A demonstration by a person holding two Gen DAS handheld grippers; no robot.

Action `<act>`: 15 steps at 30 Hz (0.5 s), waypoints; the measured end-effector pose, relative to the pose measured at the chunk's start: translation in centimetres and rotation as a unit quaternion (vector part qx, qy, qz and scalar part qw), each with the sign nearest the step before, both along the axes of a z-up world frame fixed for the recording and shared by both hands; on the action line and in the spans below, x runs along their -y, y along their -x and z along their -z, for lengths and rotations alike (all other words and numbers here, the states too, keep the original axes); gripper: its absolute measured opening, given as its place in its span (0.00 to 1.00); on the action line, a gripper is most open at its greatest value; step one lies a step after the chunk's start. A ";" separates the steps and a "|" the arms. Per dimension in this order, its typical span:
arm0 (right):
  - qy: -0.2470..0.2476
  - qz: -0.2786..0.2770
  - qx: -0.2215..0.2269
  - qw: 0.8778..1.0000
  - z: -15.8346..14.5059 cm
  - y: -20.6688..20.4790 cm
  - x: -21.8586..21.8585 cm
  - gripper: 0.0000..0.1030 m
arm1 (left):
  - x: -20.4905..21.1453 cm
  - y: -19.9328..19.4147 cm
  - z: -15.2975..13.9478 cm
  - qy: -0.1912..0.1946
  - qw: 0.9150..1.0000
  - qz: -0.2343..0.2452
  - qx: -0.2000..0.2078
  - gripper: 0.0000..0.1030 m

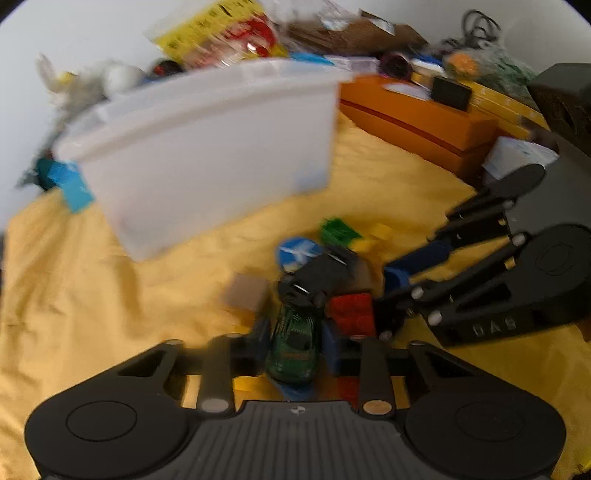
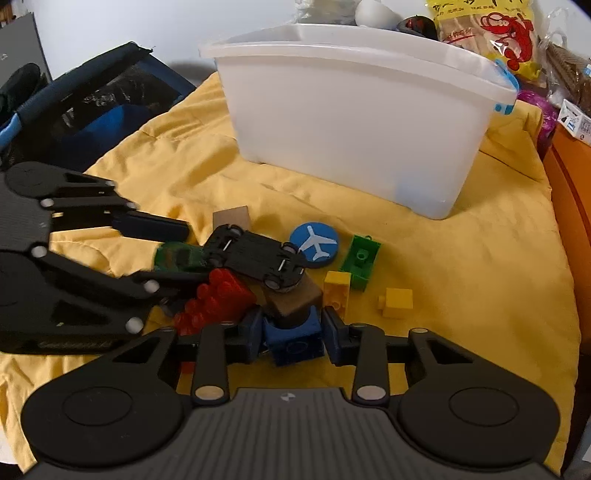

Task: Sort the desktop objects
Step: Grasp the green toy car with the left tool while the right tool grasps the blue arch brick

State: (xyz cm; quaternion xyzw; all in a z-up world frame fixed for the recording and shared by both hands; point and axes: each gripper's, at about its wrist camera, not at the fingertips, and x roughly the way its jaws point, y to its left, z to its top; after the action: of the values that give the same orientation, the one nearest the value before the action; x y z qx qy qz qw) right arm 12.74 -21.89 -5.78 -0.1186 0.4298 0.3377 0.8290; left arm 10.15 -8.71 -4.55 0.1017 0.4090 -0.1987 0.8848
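Between the left claw's pads: green toy car (image 1: 293,341), nose pointing away, wedged tight.
Between the right claw's pads: blue block (image 2: 294,341), a brown block (image 2: 293,299) leaning on its top.
Just ahead of both claws: black toy car (image 2: 255,256) flipped on its roof, red brick (image 2: 214,301), blue airplane disc (image 2: 314,244), green brick (image 2: 360,260), two yellow bricks (image 2: 397,301).
Further ahead: white plastic bin (image 2: 351,129), well beyond the pile.
Surface: counter under a rumpled yellow cloth (image 2: 461,277); orange box (image 1: 417,118) and snack bags (image 2: 491,26) crowd the far edge.
Left claw (image 1: 293,343): narrowed down, clamped on the green car.
Right claw (image 2: 291,339): narrowed, pads pressing both sides of the blue block.
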 end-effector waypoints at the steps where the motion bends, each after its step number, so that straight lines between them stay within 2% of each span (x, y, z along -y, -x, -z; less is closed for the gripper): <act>1: -0.002 0.005 -0.003 1.000 0.0 0.1 0.3 0.37 | 0.1 0.2 0.2 -0.001 1.000 0.005 -0.002 0.31; 3: -0.013 0.017 -0.010 1.000 -0.1 0.3 1.3 0.37 | 0.1 0.5 0.6 -0.013 1.000 0.007 -0.001 0.36; 5: -0.019 0.028 -0.013 0.999 -0.2 0.5 2.1 0.37 | -0.2 0.4 1.1 -0.026 1.000 -0.013 -0.002 0.36; 8: -0.017 0.040 -0.018 0.999 -0.1 0.8 2.8 0.37 | -0.7 -0.5 1.6 -0.017 0.999 -0.036 -0.022 0.36; 10: -0.018 0.044 -0.020 0.999 0.0 0.9 3.2 0.37 | -0.3 -0.4 1.5 -0.013 0.999 -0.020 -0.022 0.32; 12: -0.020 0.049 -0.020 0.998 -0.2 1.0 3.3 0.37 | 0.3 0.1 1.5 -0.018 1.000 0.004 -0.016 0.32; 15: -0.027 0.054 -0.018 0.998 -0.4 1.1 3.6 0.37 | 0.2 0.7 1.2 -0.012 1.000 0.002 -0.015 0.32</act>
State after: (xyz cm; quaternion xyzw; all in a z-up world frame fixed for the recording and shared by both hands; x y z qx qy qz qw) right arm 11.63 -25.52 -5.36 -0.0663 0.4408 0.3058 0.8413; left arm 9.49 -8.90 -5.75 0.1101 0.4240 -0.1973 0.8770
